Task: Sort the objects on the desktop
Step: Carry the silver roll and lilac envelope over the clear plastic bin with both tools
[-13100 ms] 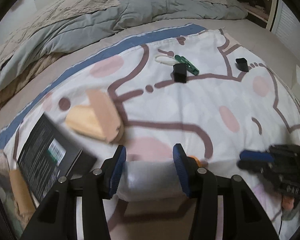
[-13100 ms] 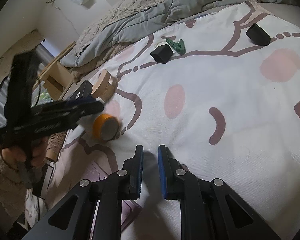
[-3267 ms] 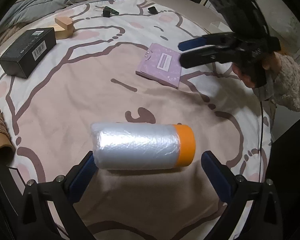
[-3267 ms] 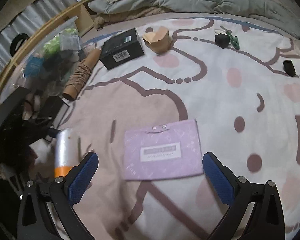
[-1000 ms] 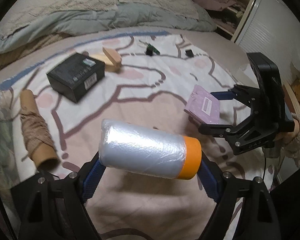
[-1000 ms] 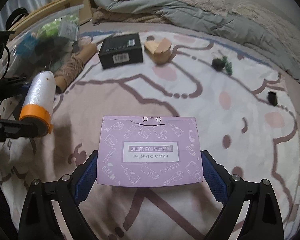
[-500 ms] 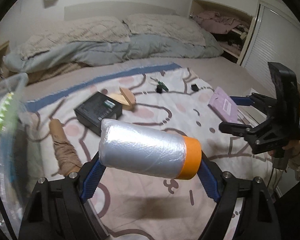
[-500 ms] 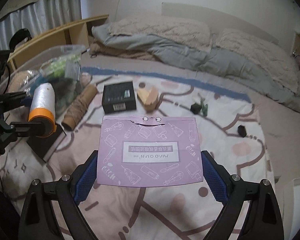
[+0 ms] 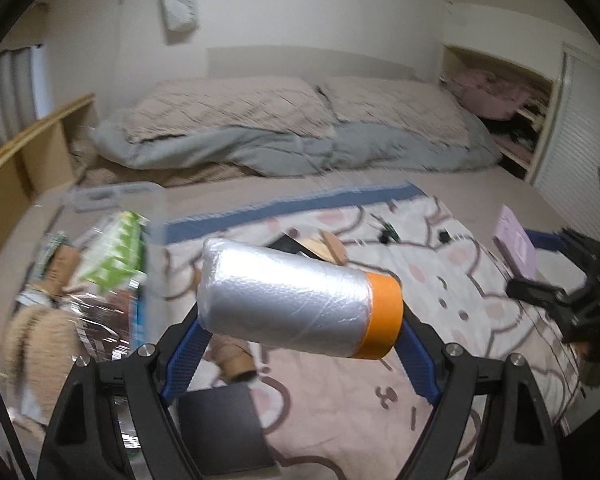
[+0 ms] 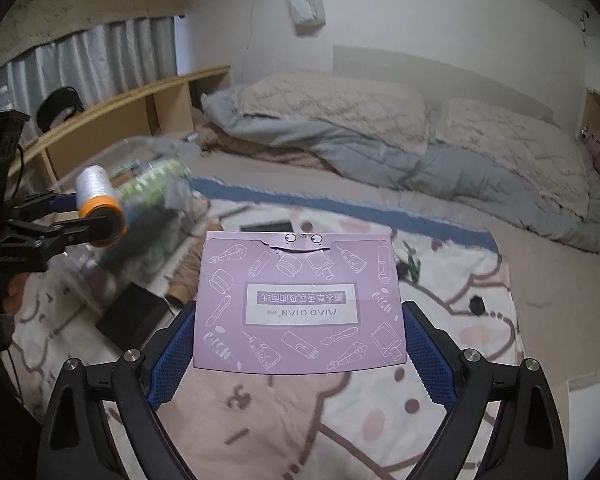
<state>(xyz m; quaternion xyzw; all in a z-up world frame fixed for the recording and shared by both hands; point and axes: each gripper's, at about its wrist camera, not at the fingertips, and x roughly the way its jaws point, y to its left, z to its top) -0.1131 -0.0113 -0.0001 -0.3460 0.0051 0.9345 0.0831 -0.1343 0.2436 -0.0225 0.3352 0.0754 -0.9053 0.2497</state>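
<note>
Now my left gripper [image 9: 300, 344] pinches the plastic-film roll [image 9: 296, 300] crosswise above the bed [image 9: 480, 320], orange end rightward; my right gripper [image 10: 300, 344] clamps the purple packet [image 10: 298, 304] flat by its side edges.

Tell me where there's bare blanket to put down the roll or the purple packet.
Freest: the near pink stretch of blanket below the purple packet, and the right side near the small black block. Crowded: the left edge, with the clear bag, cardboard tube and black box under the roll.
</note>
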